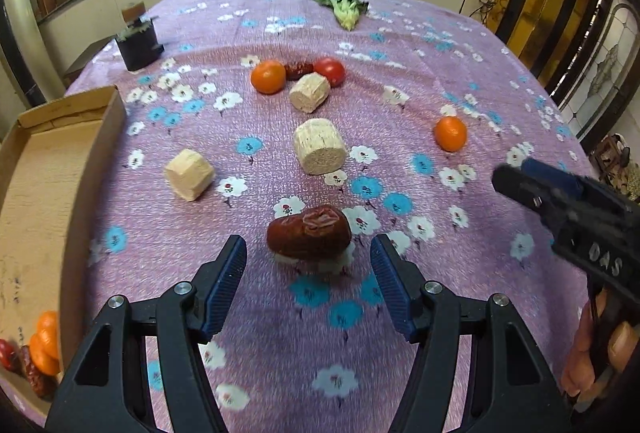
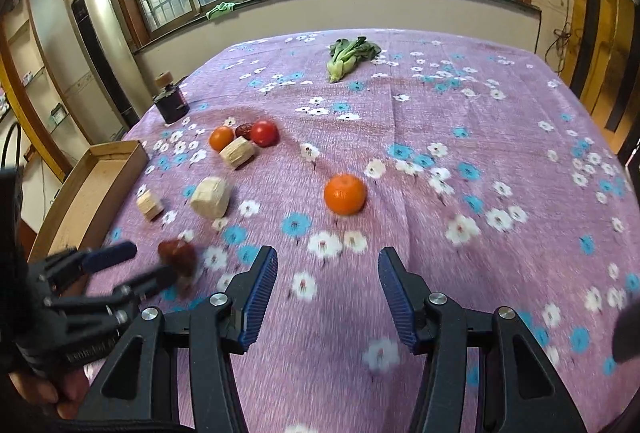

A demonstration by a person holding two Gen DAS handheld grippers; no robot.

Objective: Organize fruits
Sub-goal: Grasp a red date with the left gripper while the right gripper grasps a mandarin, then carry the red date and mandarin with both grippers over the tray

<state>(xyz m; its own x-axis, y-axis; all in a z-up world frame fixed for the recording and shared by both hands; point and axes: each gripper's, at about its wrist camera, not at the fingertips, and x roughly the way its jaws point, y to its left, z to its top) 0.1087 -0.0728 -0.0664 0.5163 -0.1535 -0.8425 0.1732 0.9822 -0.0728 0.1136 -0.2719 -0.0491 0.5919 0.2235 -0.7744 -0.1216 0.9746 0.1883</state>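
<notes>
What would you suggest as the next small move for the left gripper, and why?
Probably ease the left gripper forward and down around the red date. Its fingers stand open with the date just ahead of the gap, untouched, lying on the tablecloth. The cardboard tray already holds other fruit.

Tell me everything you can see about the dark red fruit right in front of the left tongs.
The dark red fruit is oblong with wrinkled, glossy skin, like a dried date, and a paler creased patch on top. It lies on its side on the purple floral tablecloth, just ahead of the open left tongs and centred on their gap. Nothing touches it but the cloth.
</notes>
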